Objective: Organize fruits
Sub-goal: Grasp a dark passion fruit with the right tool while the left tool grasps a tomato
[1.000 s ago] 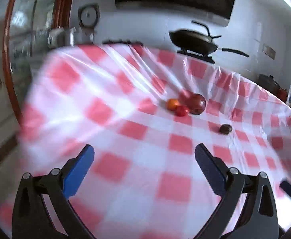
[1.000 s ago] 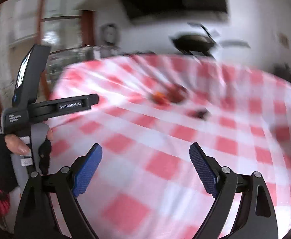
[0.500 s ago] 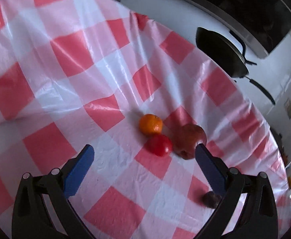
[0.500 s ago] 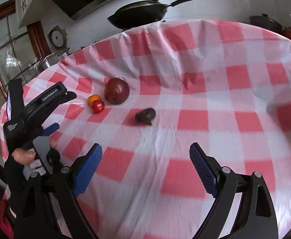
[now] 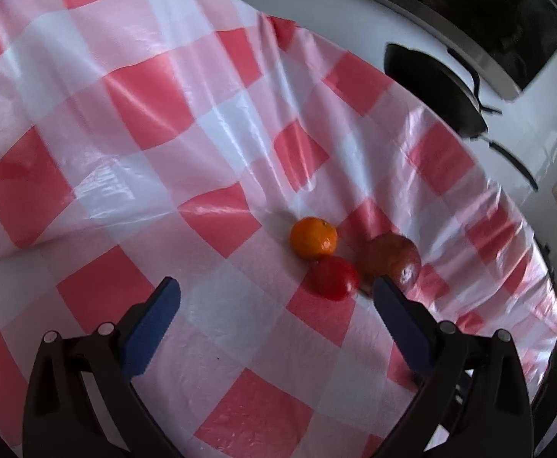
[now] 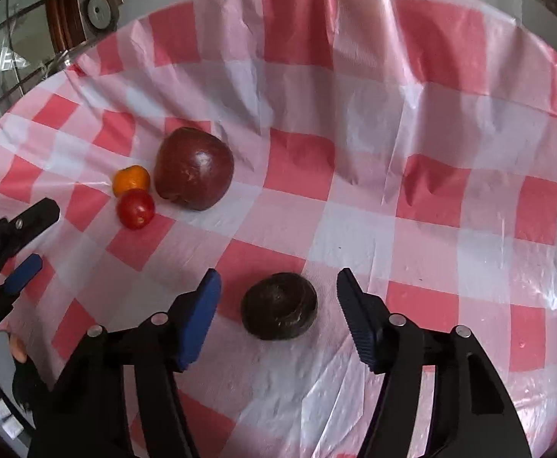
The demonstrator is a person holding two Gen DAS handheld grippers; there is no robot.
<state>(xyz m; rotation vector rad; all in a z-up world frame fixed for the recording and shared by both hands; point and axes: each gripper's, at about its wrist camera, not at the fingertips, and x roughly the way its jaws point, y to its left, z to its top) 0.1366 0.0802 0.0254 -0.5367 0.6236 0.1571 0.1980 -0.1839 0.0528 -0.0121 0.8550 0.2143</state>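
A dark, almost black fruit (image 6: pixel 278 306) lies on the red-and-white checked cloth, between the blue pads of my right gripper (image 6: pixel 278 286). The jaws are closing around it, with a gap still showing on both sides. Further back sit a big dark red apple (image 6: pixel 193 168), a small orange (image 6: pixel 131 179) and a red tomato (image 6: pixel 135 208), all close together. In the left wrist view the orange (image 5: pixel 313 238), the tomato (image 5: pixel 334 278) and the apple (image 5: pixel 391 257) lie just beyond my left gripper (image 5: pixel 274 290), which stands open and empty.
The checked plastic cloth (image 6: pixel 393 152) is wrinkled and covers a round table. A black wok (image 5: pixel 431 87) stands on a white counter behind the table's far edge. The left gripper's body and a person's gloved hand (image 6: pixel 15 358) show at the lower left of the right wrist view.
Both grippers swung down over the table. The right one came up to the dark fruit and narrowed its jaws around it. The left one stopped just short of the three grouped fruits.
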